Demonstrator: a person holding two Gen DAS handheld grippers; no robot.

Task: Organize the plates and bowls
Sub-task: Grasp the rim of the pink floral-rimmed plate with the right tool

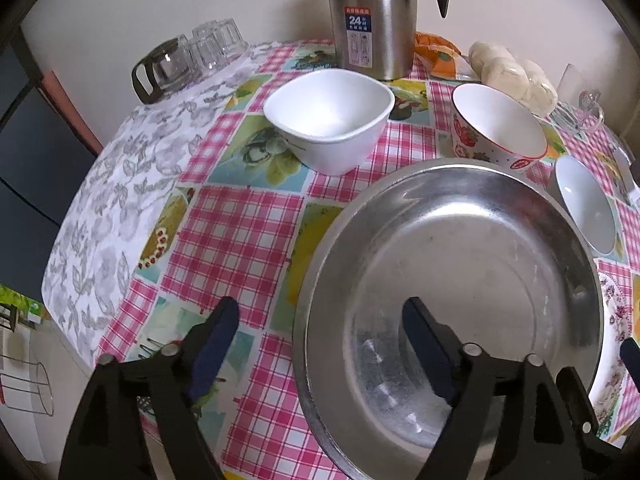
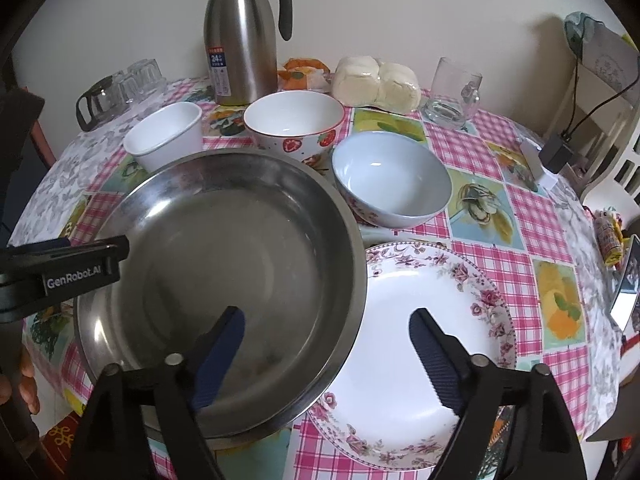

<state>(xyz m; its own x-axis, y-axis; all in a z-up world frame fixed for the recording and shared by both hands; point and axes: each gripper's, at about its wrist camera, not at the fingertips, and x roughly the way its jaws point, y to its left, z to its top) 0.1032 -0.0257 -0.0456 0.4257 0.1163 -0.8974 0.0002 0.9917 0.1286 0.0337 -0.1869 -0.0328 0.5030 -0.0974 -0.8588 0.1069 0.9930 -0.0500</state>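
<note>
Steel pan straddled at its rim by both grippers, jaws spread

The pan [image 2: 224, 280] is set on the table [image 1: 240, 232], overlapping the floral plate [image 2: 420, 340] at its right. The left gripper [image 1: 320, 344] and right gripper [image 2: 326, 348] are each held wide apart, nothing clasped. Behind are ranged a white bowl [image 1: 330, 120], a strawberry bowl [image 2: 294, 124] and a blue bowl [image 2: 390, 180]
</note>
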